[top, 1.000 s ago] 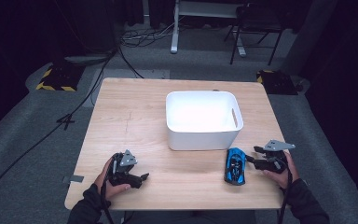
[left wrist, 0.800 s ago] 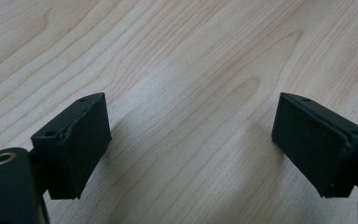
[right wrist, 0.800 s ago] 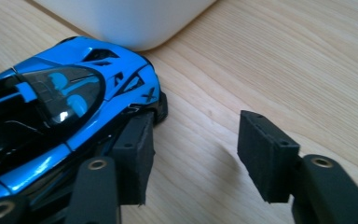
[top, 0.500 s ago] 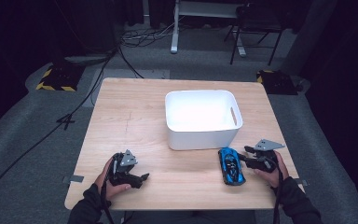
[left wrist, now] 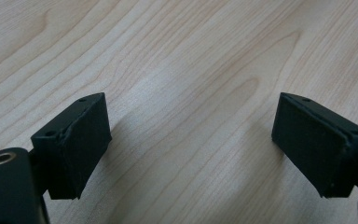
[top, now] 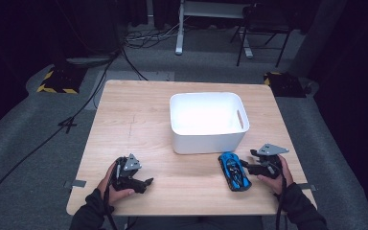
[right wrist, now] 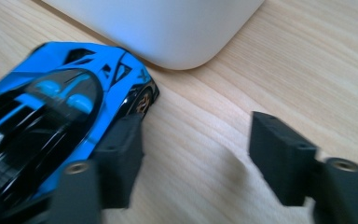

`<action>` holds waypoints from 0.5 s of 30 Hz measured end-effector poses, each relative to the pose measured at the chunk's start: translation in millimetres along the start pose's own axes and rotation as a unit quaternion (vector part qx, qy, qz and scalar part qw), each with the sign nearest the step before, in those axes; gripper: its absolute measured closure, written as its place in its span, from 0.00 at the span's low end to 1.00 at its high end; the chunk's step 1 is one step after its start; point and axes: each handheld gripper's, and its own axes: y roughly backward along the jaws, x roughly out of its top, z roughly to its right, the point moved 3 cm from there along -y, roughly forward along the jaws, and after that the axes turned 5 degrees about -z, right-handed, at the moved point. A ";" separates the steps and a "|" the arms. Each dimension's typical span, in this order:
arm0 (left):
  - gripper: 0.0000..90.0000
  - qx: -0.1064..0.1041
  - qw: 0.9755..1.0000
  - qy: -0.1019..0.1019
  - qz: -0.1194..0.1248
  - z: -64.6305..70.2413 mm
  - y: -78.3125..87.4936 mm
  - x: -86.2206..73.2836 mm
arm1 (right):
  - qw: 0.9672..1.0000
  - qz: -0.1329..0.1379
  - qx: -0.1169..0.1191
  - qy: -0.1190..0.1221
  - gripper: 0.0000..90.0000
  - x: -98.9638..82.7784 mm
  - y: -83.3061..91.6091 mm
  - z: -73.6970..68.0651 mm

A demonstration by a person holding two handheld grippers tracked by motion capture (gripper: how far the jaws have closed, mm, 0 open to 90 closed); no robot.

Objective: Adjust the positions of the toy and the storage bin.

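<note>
A blue and black toy car lies on the wooden table, just in front of the right corner of a white bin. My right gripper lies right beside the car, pointing left at it. In the right gripper view the car sits outside the left jaw, its side against it, and the right gripper is open; its jaws have just been opening, with bare wood between them. My left gripper rests near the front left edge, and in its own view the left gripper is open over bare wood.
The white bin looks empty and stands at the table's middle, close behind the car. Cables, a desk frame and yellow-black floor markers lie on the dark floor beyond the table. The person's hands grip both grippers at the near edge.
The right gripper has shifted a little left against the car, and the car has slid slightly left. The left gripper has stayed put.
</note>
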 end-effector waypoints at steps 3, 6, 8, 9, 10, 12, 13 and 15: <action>0.13 0.001 1.000 0.001 0.001 0.1 -0.1 0.1 | 1.000 0.007 0.005 -0.006 0.33 -6.6 11.2 3.7; 0.13 0.000 1.000 0.000 0.000 0.0 0.0 0.0 | 1.000 0.020 0.004 -0.018 0.31 -12.7 26.6 5.1; 0.13 0.001 1.000 0.000 0.001 0.0 0.0 0.1 | 0.999 0.036 0.015 -0.030 0.29 -15.2 37.9 3.3; 0.13 0.001 1.000 0.002 0.002 0.2 -0.2 0.1 | 0.998 0.041 0.023 -0.033 0.28 -16.0 43.2 1.0; 0.13 0.000 1.000 0.002 0.001 0.2 -0.2 0.1 | 0.998 0.045 0.028 -0.032 0.26 -16.3 47.9 -2.8; 0.13 0.002 1.000 0.000 0.001 0.0 0.0 0.1 | 0.997 0.055 0.037 -0.029 0.24 -17.2 55.6 -12.1; 0.13 0.001 1.000 0.000 0.001 0.0 0.0 0.1 | 0.997 0.059 0.042 -0.030 0.24 -18.2 58.3 -17.8; 0.13 0.002 1.000 0.000 0.001 0.0 0.0 0.0 | 0.996 0.063 0.048 -0.036 0.21 -19.3 60.4 -26.0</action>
